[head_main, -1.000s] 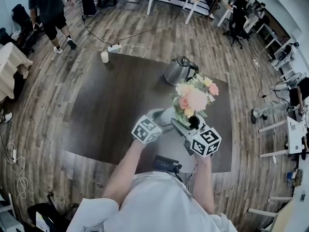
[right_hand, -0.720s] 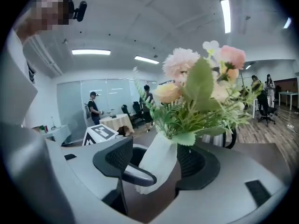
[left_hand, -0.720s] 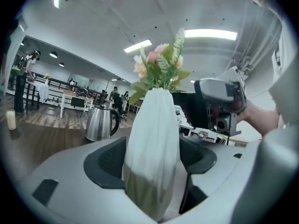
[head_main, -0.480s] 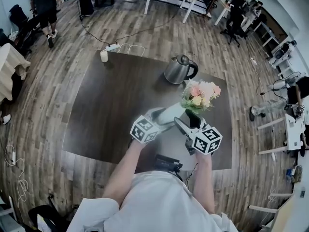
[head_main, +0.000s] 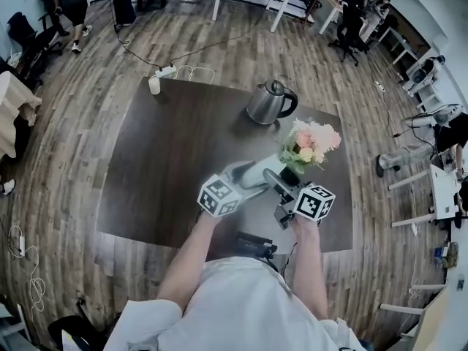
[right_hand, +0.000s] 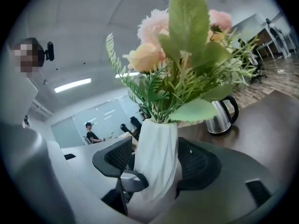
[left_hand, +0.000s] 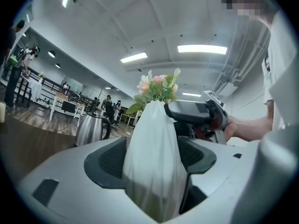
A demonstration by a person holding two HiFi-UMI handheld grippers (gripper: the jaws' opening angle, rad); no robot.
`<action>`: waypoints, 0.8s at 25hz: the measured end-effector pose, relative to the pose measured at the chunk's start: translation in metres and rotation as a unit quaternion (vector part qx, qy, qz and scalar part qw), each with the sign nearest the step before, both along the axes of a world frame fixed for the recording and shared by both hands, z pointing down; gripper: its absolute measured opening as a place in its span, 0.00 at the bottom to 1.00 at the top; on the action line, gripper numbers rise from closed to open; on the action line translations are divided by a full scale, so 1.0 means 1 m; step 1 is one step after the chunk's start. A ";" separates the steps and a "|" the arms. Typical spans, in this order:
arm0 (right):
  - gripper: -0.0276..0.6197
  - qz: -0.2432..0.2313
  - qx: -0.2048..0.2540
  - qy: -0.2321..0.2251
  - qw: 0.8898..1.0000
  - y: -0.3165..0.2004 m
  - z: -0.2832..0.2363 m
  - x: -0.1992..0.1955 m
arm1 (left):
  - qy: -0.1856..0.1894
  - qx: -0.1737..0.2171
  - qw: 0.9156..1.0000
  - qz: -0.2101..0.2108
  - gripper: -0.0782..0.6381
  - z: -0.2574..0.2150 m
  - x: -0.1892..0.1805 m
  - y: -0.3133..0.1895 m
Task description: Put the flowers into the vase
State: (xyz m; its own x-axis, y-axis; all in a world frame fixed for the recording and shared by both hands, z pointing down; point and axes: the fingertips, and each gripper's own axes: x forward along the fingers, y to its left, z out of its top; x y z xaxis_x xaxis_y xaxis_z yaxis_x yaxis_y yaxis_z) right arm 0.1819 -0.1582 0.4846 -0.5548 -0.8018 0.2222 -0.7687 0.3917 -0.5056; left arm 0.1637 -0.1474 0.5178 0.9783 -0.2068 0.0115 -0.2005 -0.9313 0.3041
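the bunch of pink, peach and yellow artificial flowers (head_main: 311, 139) sits in the tapered white vase (left_hand: 150, 125), low over the near side of the dark wooden table (head_main: 175, 145). the left gripper (left_hand: 154, 158) and the right gripper (right_hand: 156, 163) both press their fingers, set wide, on the vase body. the blooms have swung rightward and stand straighter. the insertion looks done, and only setting the vase down remains.

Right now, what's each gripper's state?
Left gripper: tongs closed on the white vase.
Right gripper: tongs closed on the white vase too, flowers in it.
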 end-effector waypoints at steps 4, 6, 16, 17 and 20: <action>0.47 -0.023 0.022 0.076 0.997 0.003 0.002 -0.009 | -0.013 0.010 1.000 0.013 0.60 0.002 -0.003 0.004; 0.47 -0.030 0.036 0.112 0.993 0.003 0.002 -0.015 | -0.030 0.013 0.999 0.017 0.60 0.007 -0.004 0.003; 0.47 -0.057 0.049 0.244 0.967 -0.004 0.020 -0.021 | -0.109 0.049 0.992 0.036 0.60 0.033 0.005 -0.009; 0.47 -0.058 0.046 0.251 0.965 -0.006 0.023 -0.020 | -0.116 0.050 0.991 0.037 0.60 0.036 0.007 -0.011; 0.47 -0.062 0.039 0.269 0.960 -0.014 0.033 -0.015 | -0.136 0.055 0.989 0.037 0.60 0.047 0.013 -0.020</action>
State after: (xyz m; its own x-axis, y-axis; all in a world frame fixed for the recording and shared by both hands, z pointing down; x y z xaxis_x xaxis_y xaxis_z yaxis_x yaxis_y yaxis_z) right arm 0.1672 -0.1727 0.5174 -0.4691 -0.7621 0.4462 -0.8552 0.5181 -0.0141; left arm 0.1770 -0.1678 0.5652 0.9549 -0.1493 0.2569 -0.1906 -0.9710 0.1442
